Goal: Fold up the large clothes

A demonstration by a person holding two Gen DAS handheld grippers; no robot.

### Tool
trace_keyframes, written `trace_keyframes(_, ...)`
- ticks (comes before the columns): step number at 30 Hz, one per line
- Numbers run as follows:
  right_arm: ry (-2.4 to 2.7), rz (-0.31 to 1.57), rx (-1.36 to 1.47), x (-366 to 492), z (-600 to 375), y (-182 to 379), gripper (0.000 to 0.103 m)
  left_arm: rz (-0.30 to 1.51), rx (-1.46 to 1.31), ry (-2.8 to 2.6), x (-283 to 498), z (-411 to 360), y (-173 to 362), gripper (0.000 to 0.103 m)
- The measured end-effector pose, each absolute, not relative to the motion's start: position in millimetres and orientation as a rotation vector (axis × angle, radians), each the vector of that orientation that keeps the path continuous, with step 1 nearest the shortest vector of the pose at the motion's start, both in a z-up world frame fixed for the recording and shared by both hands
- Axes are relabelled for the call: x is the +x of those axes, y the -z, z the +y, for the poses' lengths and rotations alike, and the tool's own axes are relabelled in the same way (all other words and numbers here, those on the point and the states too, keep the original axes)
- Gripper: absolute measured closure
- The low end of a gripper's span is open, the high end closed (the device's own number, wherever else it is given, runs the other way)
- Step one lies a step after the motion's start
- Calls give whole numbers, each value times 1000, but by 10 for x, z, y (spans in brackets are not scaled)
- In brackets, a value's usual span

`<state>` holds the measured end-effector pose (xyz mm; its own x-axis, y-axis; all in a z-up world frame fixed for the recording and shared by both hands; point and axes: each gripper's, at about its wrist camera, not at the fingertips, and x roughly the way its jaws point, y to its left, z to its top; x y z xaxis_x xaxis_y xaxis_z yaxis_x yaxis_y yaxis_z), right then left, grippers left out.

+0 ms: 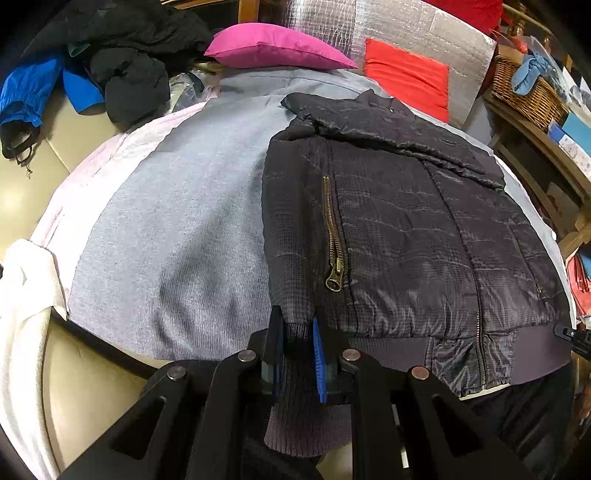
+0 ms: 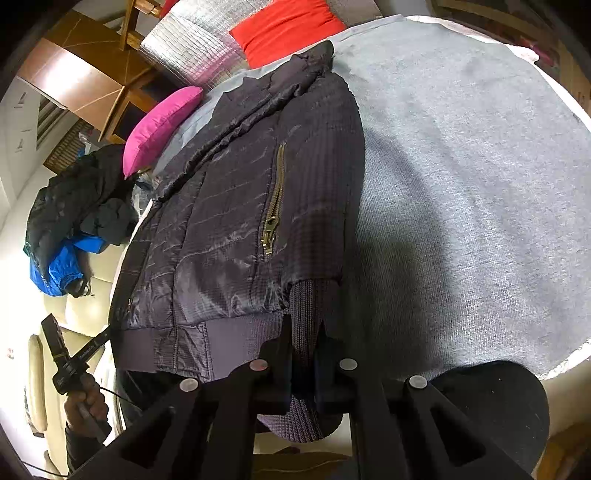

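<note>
A dark quilted jacket (image 1: 406, 229) with a brass pocket zipper (image 1: 334, 243) lies flat on a grey blanket (image 1: 177, 229). It also shows in the right wrist view (image 2: 236, 206). My left gripper (image 1: 297, 332) is shut on a ribbed knit cuff (image 1: 295, 332) at the jacket's near left corner. My right gripper (image 2: 306, 328) is shut on a ribbed knit cuff (image 2: 306, 306) at the near hem, beside the waistband (image 2: 236, 339). The left gripper (image 2: 55, 343) also shows at the far left of the right wrist view.
A pink pillow (image 1: 273, 46), a red cushion (image 1: 406, 79) and a silver padded sheet (image 1: 388, 26) lie at the far edge. A pile of black and blue clothes (image 1: 92, 74) sits far left. A wicker basket (image 1: 524, 88) stands on a wooden shelf at the right.
</note>
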<state>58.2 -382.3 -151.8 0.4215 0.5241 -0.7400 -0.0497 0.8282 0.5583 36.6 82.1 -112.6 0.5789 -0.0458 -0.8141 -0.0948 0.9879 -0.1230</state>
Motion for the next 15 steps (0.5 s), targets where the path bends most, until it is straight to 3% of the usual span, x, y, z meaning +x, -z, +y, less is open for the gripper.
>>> trace_keyframes(15, -387, 1082, 495, 599, -3860, 1492, 94, 949, -182, 14, 324, 869, 1089, 88)
